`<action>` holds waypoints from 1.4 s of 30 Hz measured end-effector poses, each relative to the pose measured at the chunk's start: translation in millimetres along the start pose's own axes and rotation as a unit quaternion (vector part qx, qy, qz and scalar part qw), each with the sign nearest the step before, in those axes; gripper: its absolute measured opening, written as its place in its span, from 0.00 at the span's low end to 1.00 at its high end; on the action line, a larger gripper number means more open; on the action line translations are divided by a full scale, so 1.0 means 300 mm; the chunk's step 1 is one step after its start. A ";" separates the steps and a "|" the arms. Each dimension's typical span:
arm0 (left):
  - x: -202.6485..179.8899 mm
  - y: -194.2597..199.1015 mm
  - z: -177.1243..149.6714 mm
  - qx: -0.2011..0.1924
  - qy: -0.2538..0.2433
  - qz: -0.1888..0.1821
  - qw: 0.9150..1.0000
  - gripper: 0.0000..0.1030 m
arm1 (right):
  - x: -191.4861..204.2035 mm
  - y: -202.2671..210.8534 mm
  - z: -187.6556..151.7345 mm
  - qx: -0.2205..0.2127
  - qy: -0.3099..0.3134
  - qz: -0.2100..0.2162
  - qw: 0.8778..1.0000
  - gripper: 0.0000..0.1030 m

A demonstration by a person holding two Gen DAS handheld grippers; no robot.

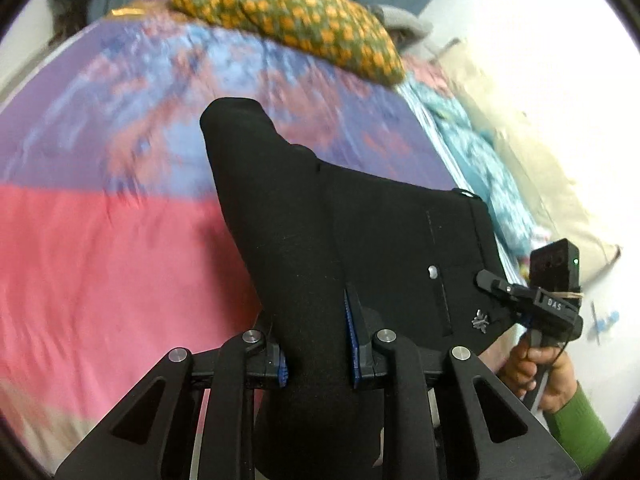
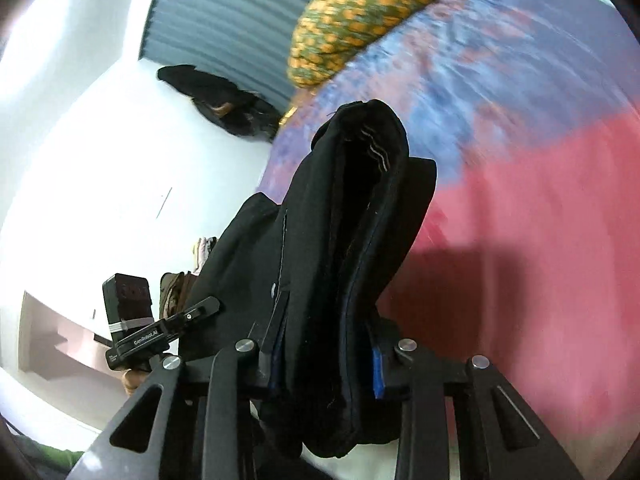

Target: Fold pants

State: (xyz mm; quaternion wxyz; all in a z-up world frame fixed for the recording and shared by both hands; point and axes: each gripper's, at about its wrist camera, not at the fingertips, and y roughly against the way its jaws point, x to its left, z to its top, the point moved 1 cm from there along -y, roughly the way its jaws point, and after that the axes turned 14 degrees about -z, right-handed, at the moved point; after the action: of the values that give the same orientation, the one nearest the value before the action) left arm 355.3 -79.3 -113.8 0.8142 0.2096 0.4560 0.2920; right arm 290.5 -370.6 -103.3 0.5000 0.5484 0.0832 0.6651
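Both views blurred in the background; the near parts are sharp.

Left gripper (image 1: pixel 318 346): black two-finger tool with blue pads, seen from its own camera. Its fingers (image 1: pixel 354 336) pinch a thick bunch of the black fabric pants (image 1: pixel 304 216). The cloth fills the gap between the pads and hangs down past the linkage. From the pinch the pants rise up and away as a long dark fold held over the bed (image 1: pixel 100 248), which carries a pink, purple and blue patterned cover. The fold's far end cannot be told as touching the cover or hanging free of it.

Right gripper (image 2: pixel 326 360): same build, its fingers (image 2: pixel 377 372) closed on another bunch of the same pants (image 2: pixel 348 220). Here the waistband opening gapes upward, with stitching visible inside.

In the left view the right gripper (image 1: pixel 486 280) shows from the side at the waistband corner of the pants, just past a small metal emblem (image 1: pixel 480 320) and a pale button (image 1: pixel 433 271). A hand (image 1: pixel 532 364) with a green sleeve (image 1: pixel 580 420) grips its handle.

In the right view the left gripper (image 2: pixel 210 306) shows at the left edge of the pants.

A green pillow with orange spots (image 1: pixel 288 20) lies at the far end of the bed. Turquoise printed cloth (image 1: pixel 480 160) lies along the bed's right side.
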 end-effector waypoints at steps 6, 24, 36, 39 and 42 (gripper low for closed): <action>0.124 -0.055 0.217 -0.034 -0.003 0.023 0.999 0.20 | 0.097 -0.199 0.261 -0.016 0.030 0.000 0.999 0.31; 0.214 0.011 -0.149 -0.032 -0.030 0.282 0.958 0.88 | -0.022 -0.156 0.093 -0.041 0.073 -0.259 0.962 0.81; -0.216 0.188 -0.562 -0.074 -0.093 0.300 0.946 0.97 | 0.388 0.080 -0.560 -0.088 0.154 -0.370 0.912 1.00; -0.254 0.258 -0.584 -0.084 -0.086 0.286 0.951 0.97 | 0.476 0.134 -0.657 -0.109 0.186 -0.382 0.899 1.00; -0.273 0.291 -0.600 -0.082 -0.078 0.279 0.954 0.97 | 0.517 0.179 -0.695 -0.123 0.188 -0.386 0.895 1.00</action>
State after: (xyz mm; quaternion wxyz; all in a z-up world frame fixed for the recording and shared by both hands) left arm 141.0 -55.5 -99.3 0.7478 0.2824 0.2893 0.5267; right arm 106.1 -188.1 -47.9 0.7560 0.2720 0.2978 0.5156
